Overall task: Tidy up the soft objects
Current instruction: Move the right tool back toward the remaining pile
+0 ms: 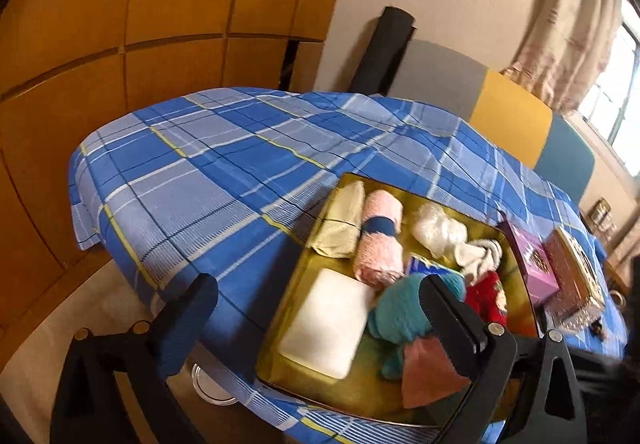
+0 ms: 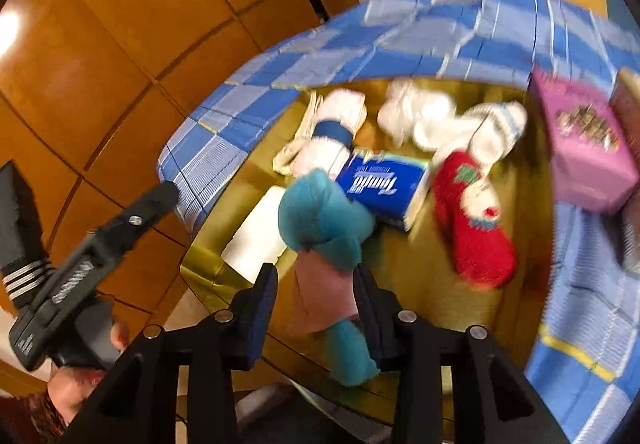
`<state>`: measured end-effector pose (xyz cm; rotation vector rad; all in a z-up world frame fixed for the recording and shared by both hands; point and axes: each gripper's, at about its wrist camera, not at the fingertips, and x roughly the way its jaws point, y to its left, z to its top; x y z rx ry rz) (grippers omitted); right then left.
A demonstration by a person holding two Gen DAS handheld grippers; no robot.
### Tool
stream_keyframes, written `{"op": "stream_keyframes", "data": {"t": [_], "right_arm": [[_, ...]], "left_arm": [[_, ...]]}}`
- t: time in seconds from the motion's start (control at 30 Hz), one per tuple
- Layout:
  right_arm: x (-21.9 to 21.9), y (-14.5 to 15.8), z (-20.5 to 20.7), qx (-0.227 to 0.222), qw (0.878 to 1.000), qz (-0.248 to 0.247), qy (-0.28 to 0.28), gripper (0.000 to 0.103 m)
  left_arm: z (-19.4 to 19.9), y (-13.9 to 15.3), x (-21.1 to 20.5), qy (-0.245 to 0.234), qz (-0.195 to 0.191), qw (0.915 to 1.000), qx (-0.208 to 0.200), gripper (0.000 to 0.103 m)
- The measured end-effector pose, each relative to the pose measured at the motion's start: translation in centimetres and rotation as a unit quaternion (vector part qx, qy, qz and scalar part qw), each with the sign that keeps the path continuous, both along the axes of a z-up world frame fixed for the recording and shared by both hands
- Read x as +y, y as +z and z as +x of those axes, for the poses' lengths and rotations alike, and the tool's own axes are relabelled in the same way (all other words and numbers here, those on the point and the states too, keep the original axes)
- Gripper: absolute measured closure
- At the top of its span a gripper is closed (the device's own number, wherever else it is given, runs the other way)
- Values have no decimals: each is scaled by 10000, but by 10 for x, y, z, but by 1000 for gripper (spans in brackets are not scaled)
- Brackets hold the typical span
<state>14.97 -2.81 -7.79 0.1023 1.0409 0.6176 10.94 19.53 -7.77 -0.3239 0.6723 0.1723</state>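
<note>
Left gripper (image 1: 316,308): black fingers, blue pads, silver round screws at the pivots. Right gripper (image 2: 316,284): same build. Sleeve (image 2: 24,244): black, white stripes at the cuff.

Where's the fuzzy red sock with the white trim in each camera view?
Left wrist view: fuzzy red sock lies right of centre in the gold tray, partly hidden behind a black gripper finger.
Right wrist view: it lies right of centre, whole, lengthwise.
Shared landmark: the purple box, just right of the sock in both.
</note>
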Motion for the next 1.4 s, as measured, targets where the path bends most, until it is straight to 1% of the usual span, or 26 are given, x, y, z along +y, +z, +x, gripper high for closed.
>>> {"op": "stream_keyframes", "data": {"t": [0.07, 0.13, 0.23, 0.3, 0.43, 0.57, 0.67, 0.77, 0.83, 0.9, 1.03, 1.27, 1.3, 1.4], "right_arm": [[-7, 9, -6, -284, 9994, -185, 4, 64], [-15, 18, -10, -593, 9970, -487, -75, 64], [-31, 30, -16, -900, 9927, -759, -254, 64], [-40, 36, -16, -994, 9914, -788, -329, 64], [-80, 49, -26, -1117, 9866, -993, -648, 64], [-120, 52, -33, -1105, 9809, -1270, -978, 64], [-155, 49, -35, -1048, 9740, -1506, -1326, 64], [-188, 41, -37, -905, 9682, -1643, -1657, 64], [-208, 36, -40, -832, 9640, -1723, -1846, 64], [-225, 31, -42, -758, 9602, -1794, -2002, 64], [-258, 21, -52, -632, 9543, -1811, -2292, 64], [-312, 5, -56, -301, 9457, -1724, -2740, 64], [-321, 4, -54, -275, 9431, -1725, -2830, 64], [-355, 5, -48, -203, 9300, -1728, -3238, 64]], "left_arm": [[1, -1, -7, -152, -11, 9999, 6, 2], [1, -2, -15, -294, 27, 9996, 22, 2], [-4, -1, -25, -460, 44, 9989, -61, 2], [-7, 1, -38, -670, 92, 9976, -128, 2], [-10, 1, -62, -1117, 188, 9934, -165, 2], [-15, 1, -90, -1561, 97, 9877, -88, 2], [-19, 3, -115, -1949, 61, 9808, -65, 2], [-21, 5, -141, -2355, 101, 9718, -29, 2], [-24, 7, -161, -2653, 176, 9640, -22, 2], [-27, 10, -173, -2835, 227, 9587, -47, 2], [-30, 13, -199, -3202, 247, 9470, -34, 2], [-33, 9, -237, -3611, 313, 9319, 148, 2], [-34, 9, -244, -3681, 366, 9289, 157, 2], [-33, 8, -258, -3821, 379, 9232, 171, 2]]}}
